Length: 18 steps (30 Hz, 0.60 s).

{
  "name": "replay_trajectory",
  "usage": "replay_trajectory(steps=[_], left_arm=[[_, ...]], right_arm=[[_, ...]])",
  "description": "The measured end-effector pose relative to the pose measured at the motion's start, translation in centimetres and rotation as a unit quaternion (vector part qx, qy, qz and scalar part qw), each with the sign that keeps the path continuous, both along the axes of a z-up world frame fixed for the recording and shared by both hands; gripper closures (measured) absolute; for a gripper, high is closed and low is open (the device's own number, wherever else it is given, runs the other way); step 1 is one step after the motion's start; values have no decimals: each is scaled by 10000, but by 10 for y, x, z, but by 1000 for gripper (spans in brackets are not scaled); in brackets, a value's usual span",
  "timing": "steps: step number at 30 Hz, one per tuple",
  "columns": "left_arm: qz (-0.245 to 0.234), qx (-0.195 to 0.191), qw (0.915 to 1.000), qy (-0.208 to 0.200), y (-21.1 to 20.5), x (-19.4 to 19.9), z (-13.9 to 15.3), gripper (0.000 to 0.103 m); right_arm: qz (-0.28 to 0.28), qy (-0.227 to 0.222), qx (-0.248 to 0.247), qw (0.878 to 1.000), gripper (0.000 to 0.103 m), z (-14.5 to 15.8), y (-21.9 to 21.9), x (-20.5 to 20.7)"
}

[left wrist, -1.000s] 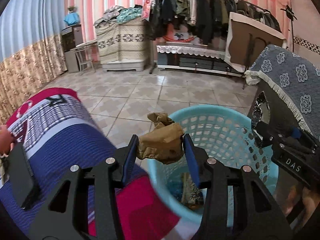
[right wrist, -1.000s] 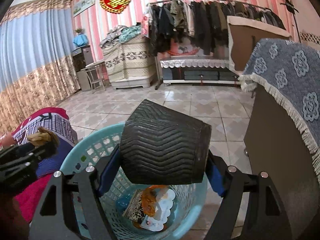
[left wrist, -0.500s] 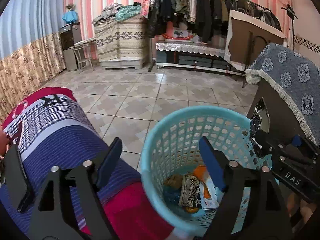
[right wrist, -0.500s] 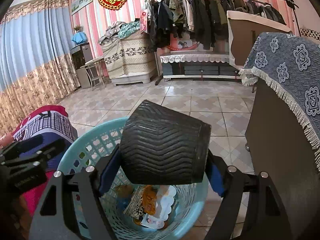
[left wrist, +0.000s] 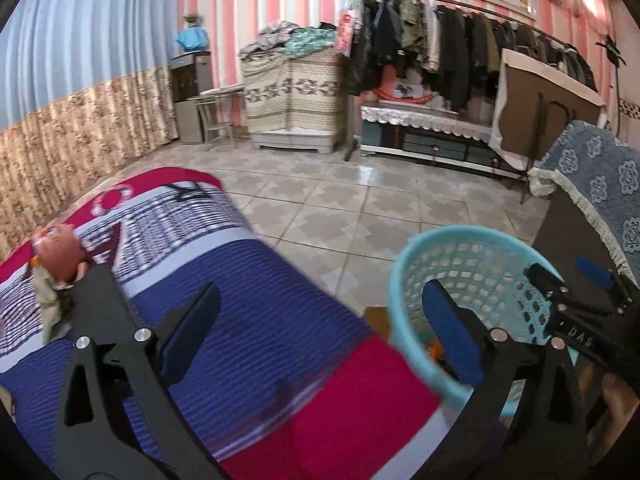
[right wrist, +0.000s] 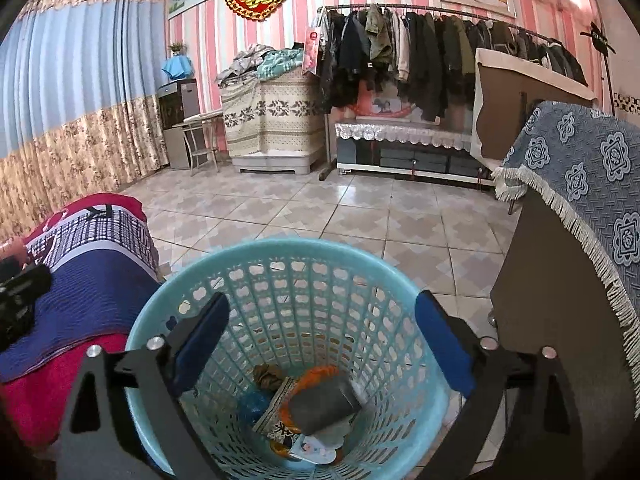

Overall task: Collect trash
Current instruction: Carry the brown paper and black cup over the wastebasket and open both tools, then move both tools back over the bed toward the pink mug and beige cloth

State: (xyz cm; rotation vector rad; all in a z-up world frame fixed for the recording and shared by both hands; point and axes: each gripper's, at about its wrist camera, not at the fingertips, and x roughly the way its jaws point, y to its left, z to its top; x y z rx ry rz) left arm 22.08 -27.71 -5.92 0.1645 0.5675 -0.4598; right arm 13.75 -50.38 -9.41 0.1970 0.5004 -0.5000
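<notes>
A light blue plastic basket (right wrist: 280, 252) stands on the tiled floor; it also shows in the left wrist view (left wrist: 404, 276). Inside lie a black ribbed cup (right wrist: 324, 404), a crumpled brown paper (right wrist: 268, 376), orange and printed wrappers (right wrist: 280, 416). My right gripper (right wrist: 320, 340) is open and empty, right above the basket's mouth. My left gripper (left wrist: 320, 328) is open and empty, over the red, blue and white blanket (left wrist: 248, 320) beside the basket. An orange-pink piece of trash (left wrist: 58, 254) and a crumpled pale scrap (left wrist: 50, 304) lie on the blanket at far left.
A dark cabinet with a blue patterned cloth (right wrist: 580, 200) stands right of the basket. A flat black object (left wrist: 100, 308) lies on the blanket by the left finger. Clothes rack (right wrist: 420, 52) and covered furniture (right wrist: 272, 120) line the far wall across the tiled floor.
My left gripper opened and dropped the brown paper into the basket, then swung left over the blanket. My right gripper opened and the black cup fell into the basket.
</notes>
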Motion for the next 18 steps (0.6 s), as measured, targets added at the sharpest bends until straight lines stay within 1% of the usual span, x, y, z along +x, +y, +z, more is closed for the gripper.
replay_trajectory(steps=[3,11,18], left_arm=[[181,-24,9998,10,23,1,2,6],[705,-52,9975,-25,90,0,7,6],[1100,-135,9938,79,141,5,6,6]], right_arm=[[26,46,-69,10000,8,2,5,2],[78,61,-49,9999,8,3,14,5],[137,69,-6,9999,8,4,25,5]])
